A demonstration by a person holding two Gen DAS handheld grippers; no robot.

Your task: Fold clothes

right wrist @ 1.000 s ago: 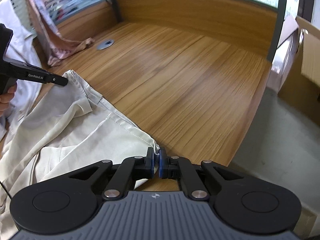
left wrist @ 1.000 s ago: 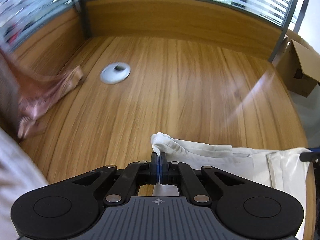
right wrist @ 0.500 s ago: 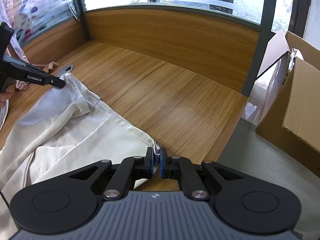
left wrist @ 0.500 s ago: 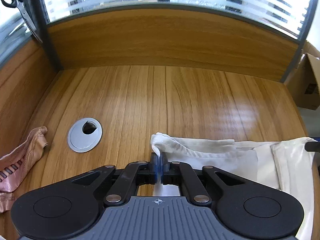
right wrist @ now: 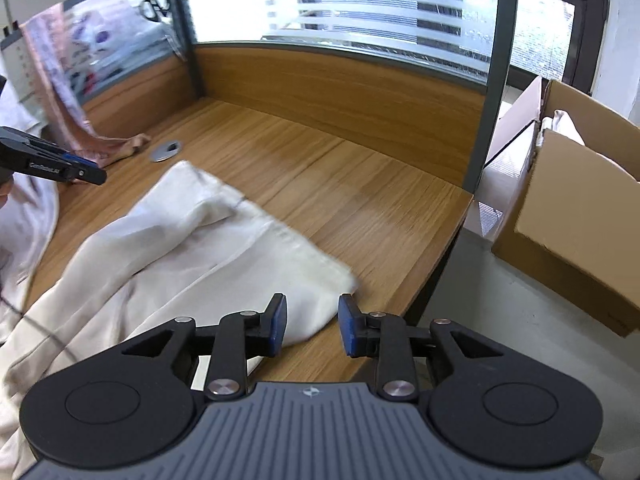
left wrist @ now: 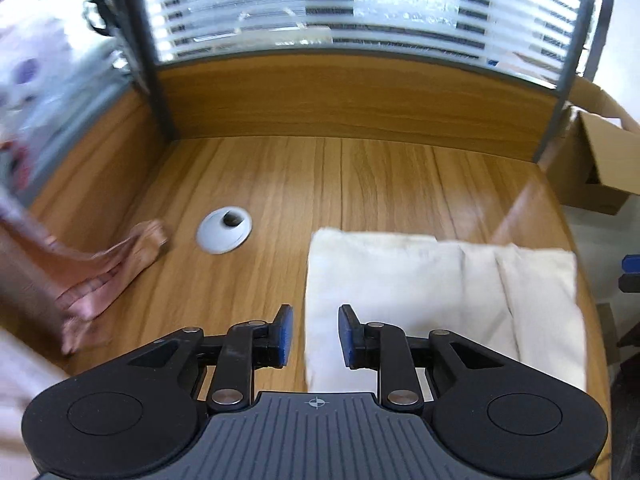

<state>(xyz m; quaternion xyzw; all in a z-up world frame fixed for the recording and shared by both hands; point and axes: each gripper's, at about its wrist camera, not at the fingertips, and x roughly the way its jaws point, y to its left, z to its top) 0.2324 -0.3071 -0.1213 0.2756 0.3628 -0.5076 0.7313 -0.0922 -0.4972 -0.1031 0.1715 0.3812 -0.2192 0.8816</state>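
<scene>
Now both my tongs, left gripper (left wrist: 315,334) and right gripper (right wrist: 312,324), are opening with nothing pinched, above the cream cloth (left wrist: 420,288) lying low right on the desk (left wrist: 360,184), so I should let go gently.

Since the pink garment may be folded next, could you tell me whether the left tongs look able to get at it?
Probably yes: the left tongs are opening with nothing gripped, and bare wooden desk lies between them and the crumpled pink garment.
</scene>
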